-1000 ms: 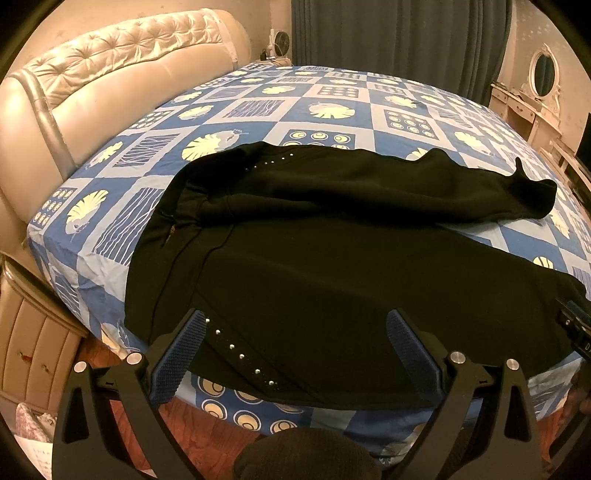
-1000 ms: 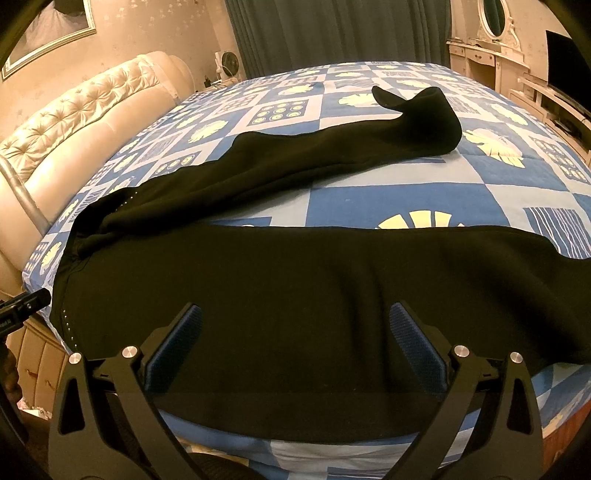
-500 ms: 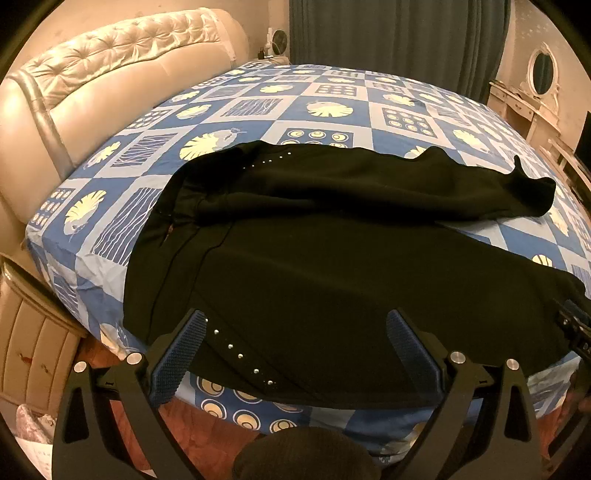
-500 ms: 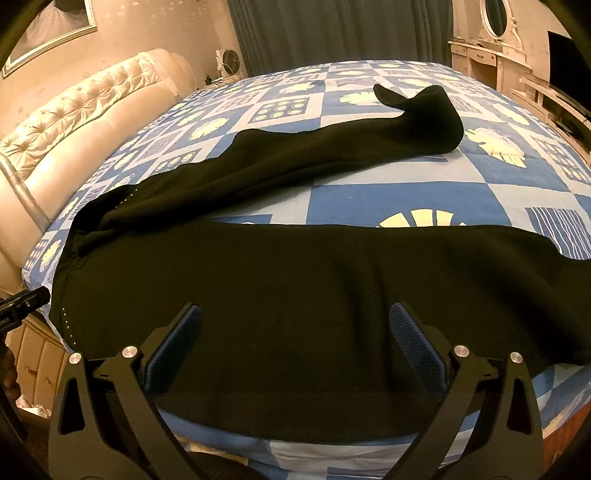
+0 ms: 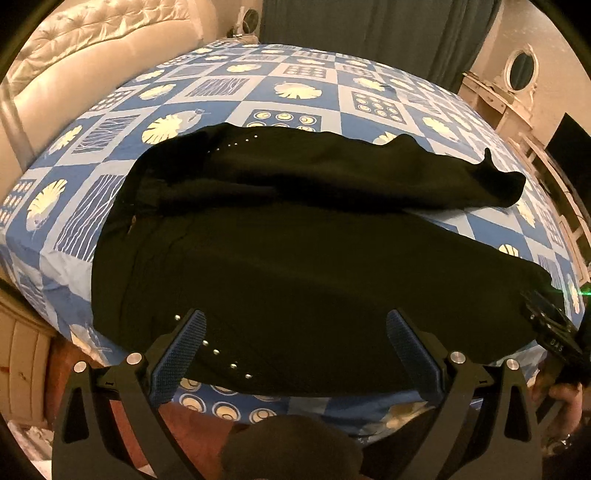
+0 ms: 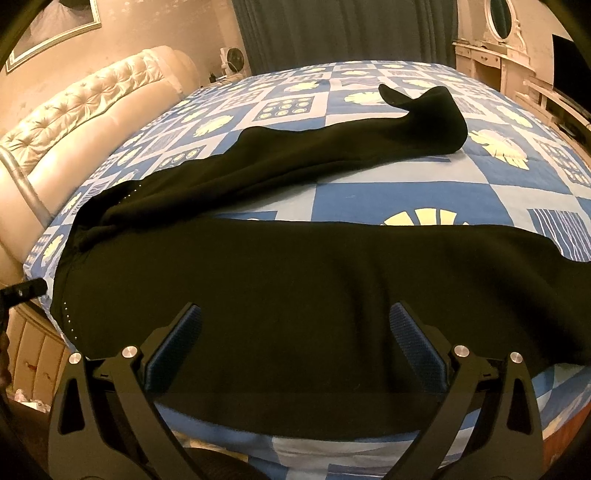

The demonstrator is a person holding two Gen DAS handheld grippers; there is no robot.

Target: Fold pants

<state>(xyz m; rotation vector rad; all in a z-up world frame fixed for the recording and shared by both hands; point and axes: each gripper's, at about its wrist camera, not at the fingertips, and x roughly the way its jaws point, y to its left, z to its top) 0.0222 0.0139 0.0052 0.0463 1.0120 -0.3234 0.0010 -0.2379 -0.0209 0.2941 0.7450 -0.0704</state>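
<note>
Black pants (image 5: 295, 251) lie spread on a bed, waistband to the left, both legs stretching right. The near leg (image 6: 332, 295) lies along the bed's front edge; the far leg (image 6: 332, 147) angles away, its cuff curled up. A row of small silver studs (image 5: 225, 360) runs down the near side seam. My left gripper (image 5: 295, 332) hovers open above the hip area near the front edge, nothing between its blue pads. Over the near leg my right gripper (image 6: 295, 325) is likewise open and empty. The right gripper's body (image 5: 550, 328) shows at the left wrist view's right edge.
The bed (image 5: 295, 92) has a blue and white patchwork sheet with leaf prints. A cream tufted headboard (image 6: 92, 110) stands at the left. Dark curtains (image 6: 332, 29) hang behind. A white dressing table with an oval mirror (image 6: 498, 44) stands at the right. A person's hand (image 5: 561, 402) shows lower right.
Both grippers have moved slightly closer over the pants; the bed appears a little larger. The pants lie as before and both grippers stay open.
</note>
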